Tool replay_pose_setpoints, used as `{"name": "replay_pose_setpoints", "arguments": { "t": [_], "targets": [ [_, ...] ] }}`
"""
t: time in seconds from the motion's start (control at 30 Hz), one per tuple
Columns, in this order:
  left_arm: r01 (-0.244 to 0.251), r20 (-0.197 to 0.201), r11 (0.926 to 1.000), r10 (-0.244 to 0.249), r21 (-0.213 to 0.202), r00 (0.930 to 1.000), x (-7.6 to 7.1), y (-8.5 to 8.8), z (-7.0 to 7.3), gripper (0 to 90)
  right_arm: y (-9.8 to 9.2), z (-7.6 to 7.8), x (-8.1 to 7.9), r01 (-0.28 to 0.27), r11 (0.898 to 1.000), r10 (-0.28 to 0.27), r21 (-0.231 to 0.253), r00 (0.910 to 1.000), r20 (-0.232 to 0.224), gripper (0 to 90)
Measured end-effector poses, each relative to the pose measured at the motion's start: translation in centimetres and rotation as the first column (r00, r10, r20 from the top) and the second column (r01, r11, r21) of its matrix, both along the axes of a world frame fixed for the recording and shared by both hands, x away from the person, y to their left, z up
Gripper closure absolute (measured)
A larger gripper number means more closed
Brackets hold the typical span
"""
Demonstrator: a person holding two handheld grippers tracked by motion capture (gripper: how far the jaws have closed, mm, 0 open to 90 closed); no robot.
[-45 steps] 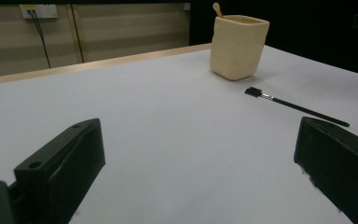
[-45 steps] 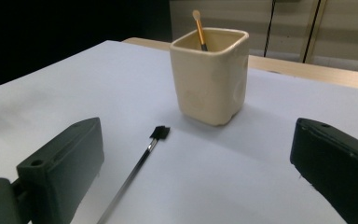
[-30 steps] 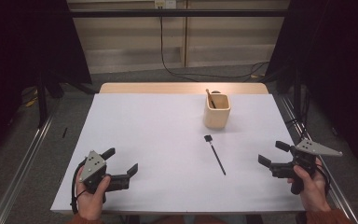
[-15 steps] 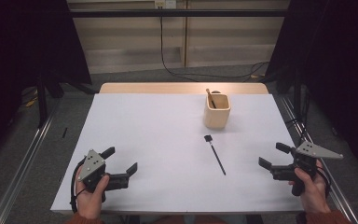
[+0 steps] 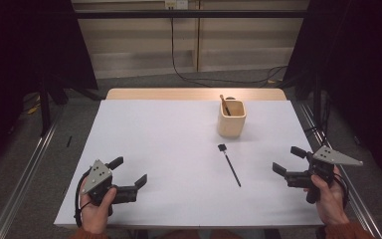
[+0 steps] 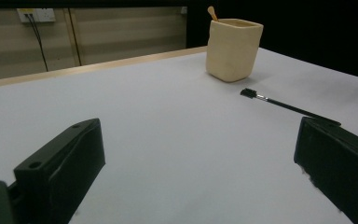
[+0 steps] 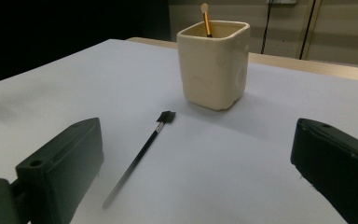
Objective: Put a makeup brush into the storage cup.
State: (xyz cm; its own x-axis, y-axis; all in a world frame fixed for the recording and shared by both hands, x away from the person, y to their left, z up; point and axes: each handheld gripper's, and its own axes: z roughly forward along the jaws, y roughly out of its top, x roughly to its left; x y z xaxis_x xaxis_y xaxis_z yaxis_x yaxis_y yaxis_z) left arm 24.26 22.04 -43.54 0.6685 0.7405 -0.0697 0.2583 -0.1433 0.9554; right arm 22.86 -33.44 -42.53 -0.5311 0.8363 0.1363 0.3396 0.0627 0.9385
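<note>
Both grippers sit with jaws wide apart and nothing in them, the right gripper [image 5: 291, 165] nearest the thin black brush [image 5: 229, 164], which lies flat on the white table cover [image 5: 154, 134] just in front of the cream cup [image 5: 231, 118]. The left gripper [image 5: 129, 172] is well off to the other side. That handle's so skinny and low it could easily roll or skid out when the jaws close, and a wide swing toward the cup might tip it, plus there's already a stick (another brush, I think, hard to tell) standing in there to bump.

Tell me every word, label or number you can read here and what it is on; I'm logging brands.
None can be read: the cream holder, the black brush on the white table, the left gripper and the right gripper bear no legible text.
</note>
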Motion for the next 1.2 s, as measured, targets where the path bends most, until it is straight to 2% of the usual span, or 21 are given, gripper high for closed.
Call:
{"name": "replay_pose_setpoints", "arguments": {
  "t": [0.27, 0.57, 0.83, 0.9, 1.1, 1.2],
  "targets": [
    [0.004, -0.004, 0.9999, -0.004, 0.01, 1.0, 0.3, -0.1, -0.2, 1.7, 0.8, 0.8, 1.3, -0.006, 1.0, 0.005, 0.011, 0.9999, 0.016, 1.8],
    [0.004, 0.001, 1.0, -0.004, 0.005, 1.0, 0.5, -0.2, -0.1, 1.7, 2.1, 2.0, 3.1, -0.04, 0.999, 0.041, -0.012, 0.9983, 0.041, 1.7],
    [0.008, 0.0, 1.0, -0.008, -0.001, 1.0, 0.4, -0.1, 0.0, 1.7, 2.9, 2.5, 4.9, -0.053, 0.999, 0.052, 0.004, 0.998, 0.037, 1.5],
    [0.007, 0.002, 1.0, -0.007, 0.006, 1.0, 0.4, -0.2, 0.0, 1.7, 3.2, 2.6, 5.2, -0.062, 0.998, 0.063, -0.011, 0.9972, 0.042, 1.4],
    [0.005, 0.001, 1.0, -0.005, 0.008, 1.0, 0.4, -0.2, 0.0, 1.7, 4.2, 3.3, 6.3, -0.074, 0.997, 0.074, -0.001, 0.9959, 0.053, 1.3],
    [0.006, 0.004, 0.9999, -0.006, 0.008, 1.0, 0.3, -0.2, 0.0, 1.7, 5.1, 3.6, 7.1, -0.089, 0.996, 0.09, -0.011, 0.9946, 0.052, 1.4]
  ]
}}
